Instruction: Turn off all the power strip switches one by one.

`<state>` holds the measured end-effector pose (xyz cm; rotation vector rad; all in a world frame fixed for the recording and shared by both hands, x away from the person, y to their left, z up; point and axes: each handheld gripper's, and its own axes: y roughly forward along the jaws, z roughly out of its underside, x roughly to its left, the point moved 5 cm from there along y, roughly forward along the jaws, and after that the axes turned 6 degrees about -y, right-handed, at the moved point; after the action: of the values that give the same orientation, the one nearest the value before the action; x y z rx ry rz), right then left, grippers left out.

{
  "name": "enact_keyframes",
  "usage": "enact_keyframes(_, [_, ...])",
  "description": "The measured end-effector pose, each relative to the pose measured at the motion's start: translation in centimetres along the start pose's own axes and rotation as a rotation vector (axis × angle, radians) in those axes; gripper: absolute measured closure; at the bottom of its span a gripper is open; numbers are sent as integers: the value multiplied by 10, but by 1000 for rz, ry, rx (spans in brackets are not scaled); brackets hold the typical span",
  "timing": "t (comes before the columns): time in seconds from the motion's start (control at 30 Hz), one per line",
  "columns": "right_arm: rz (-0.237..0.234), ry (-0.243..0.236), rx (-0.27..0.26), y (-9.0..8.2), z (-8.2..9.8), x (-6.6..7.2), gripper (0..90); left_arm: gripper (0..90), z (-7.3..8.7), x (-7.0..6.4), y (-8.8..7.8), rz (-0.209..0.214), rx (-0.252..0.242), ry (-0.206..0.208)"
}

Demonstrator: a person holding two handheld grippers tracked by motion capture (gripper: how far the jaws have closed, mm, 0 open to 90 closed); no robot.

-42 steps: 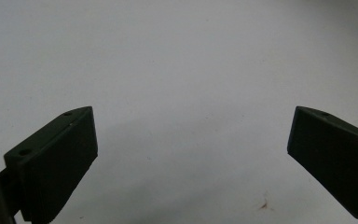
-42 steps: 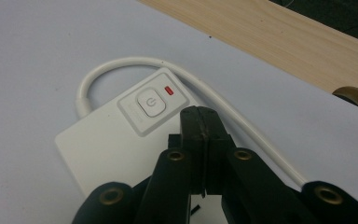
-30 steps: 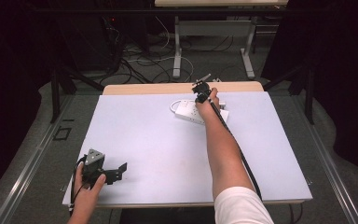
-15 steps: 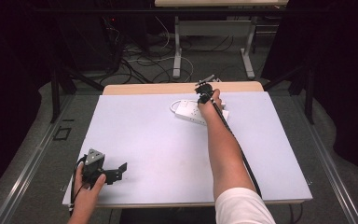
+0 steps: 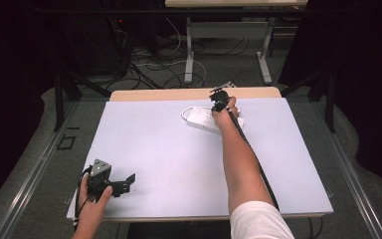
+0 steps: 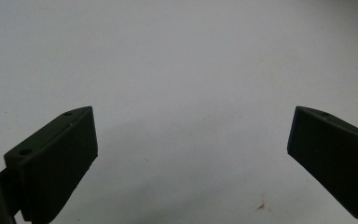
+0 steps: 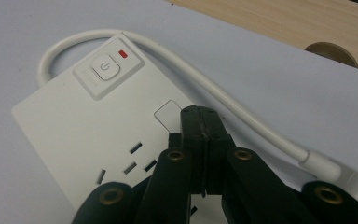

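Note:
A white power strip (image 5: pixel 202 118) (image 7: pixel 93 126) lies flat at the far middle of the table, its white cable (image 7: pixel 223 100) looping round its end. Its power button (image 7: pixel 103 67) has a red light (image 7: pixel 122 54) beside it. My right gripper (image 5: pixel 220 102) (image 7: pixel 200 116) is shut with nothing in it, its tips just above the strip's top face beside a small square patch. Whether the tips touch the strip, I cannot tell. Near the front left corner my left gripper (image 5: pixel 122 183) (image 6: pixel 191 149) is held low over the bare table, jaws wide open and empty.
The white mat (image 5: pixel 179 159) covers most of the table. A strip of bare wood (image 5: pixel 169 93) (image 7: pixel 279 18) runs along the far edge, with a round cable hole (image 7: pixel 331 52). Beyond the table, cables and desk legs lie on the floor (image 5: pixel 179 59).
The right gripper has shifted slightly over the power strip. The left gripper has not moved.

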<state>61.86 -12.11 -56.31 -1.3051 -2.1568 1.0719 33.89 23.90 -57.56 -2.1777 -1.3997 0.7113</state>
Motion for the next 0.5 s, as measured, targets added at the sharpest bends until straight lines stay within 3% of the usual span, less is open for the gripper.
enact_keyframes(0.23, [7,-3,-11,1,0,0,900,15,0,-1,1,3,1,-1])
enact_keyframes(0.5, [3,-2,12,-2,1,-3,900,15,0,-1,2,6,1,3])
